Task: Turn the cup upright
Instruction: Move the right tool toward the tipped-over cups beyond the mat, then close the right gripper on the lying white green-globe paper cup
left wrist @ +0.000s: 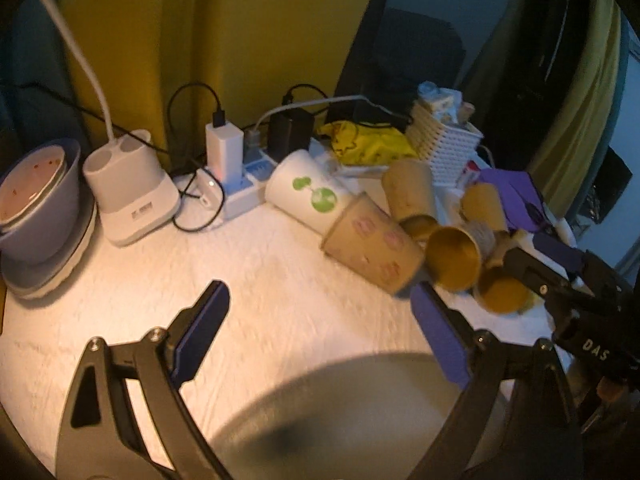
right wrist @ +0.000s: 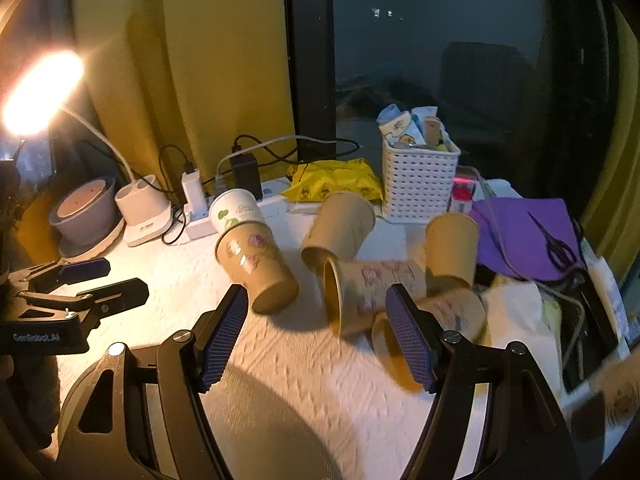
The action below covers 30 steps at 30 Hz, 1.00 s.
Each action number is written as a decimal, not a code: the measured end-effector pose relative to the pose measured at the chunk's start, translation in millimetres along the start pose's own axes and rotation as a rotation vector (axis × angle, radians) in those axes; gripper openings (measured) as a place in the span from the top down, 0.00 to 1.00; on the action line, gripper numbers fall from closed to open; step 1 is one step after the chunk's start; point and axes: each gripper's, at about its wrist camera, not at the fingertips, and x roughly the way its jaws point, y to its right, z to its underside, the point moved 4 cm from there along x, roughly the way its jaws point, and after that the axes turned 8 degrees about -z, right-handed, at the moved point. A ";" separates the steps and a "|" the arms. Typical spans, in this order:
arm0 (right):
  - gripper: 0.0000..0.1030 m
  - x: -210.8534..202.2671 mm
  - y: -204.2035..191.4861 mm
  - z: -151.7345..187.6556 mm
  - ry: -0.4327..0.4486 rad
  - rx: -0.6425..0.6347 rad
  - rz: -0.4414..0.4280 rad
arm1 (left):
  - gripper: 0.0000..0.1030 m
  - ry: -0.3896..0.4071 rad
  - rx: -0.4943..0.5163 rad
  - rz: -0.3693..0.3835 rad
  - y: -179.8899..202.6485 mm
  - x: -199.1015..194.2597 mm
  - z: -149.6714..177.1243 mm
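Several paper cups lie tipped over on the white table. A tan cup with pink prints [left wrist: 370, 244] [right wrist: 256, 270] lies on its side, nested with a white cup with green marks [left wrist: 306, 192] [right wrist: 236, 210]. Another printed cup [right wrist: 368, 290] lies with its mouth toward me, with more tan cups [right wrist: 340, 226] [right wrist: 452, 248] around it. My left gripper [left wrist: 320, 308] is open and empty, just short of the printed cup. My right gripper [right wrist: 316, 312] is open and empty, in front of the pile. It also shows in the left wrist view [left wrist: 544, 264].
A desk lamp base [left wrist: 128, 196], stacked bowls [left wrist: 36, 208] and a power strip with chargers [left wrist: 244, 172] stand at the back left. A white basket [right wrist: 418, 184], a yellow bag [right wrist: 332, 178], purple cloth with scissors [right wrist: 528, 236] crowd the back right.
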 end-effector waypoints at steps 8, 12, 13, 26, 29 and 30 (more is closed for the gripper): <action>0.28 42.0 15.2 -30.6 -0.008 -0.019 0.010 | 0.10 -0.038 -0.074 0.016 -1.9 50.8 -40.5; 0.28 58.2 21.6 -44.3 -0.004 -0.022 0.011 | 0.10 -0.069 -0.123 0.018 -3.0 76.4 -53.5; 0.28 61.4 23.4 -47.7 -0.002 -0.022 0.010 | 0.10 -0.075 -0.131 0.017 -3.4 81.8 -55.4; 0.28 94.6 43.3 -69.3 -0.001 -0.008 -0.006 | 0.10 -0.212 -0.272 0.079 -9.0 145.2 -71.3; 0.28 95.8 45.7 -68.5 0.001 0.001 -0.010 | 0.10 -0.286 -0.333 0.121 -10.5 158.7 -67.7; 0.28 95.4 46.1 -67.9 0.003 0.004 -0.012 | 0.10 -0.296 -0.349 0.130 -10.9 161.6 -67.2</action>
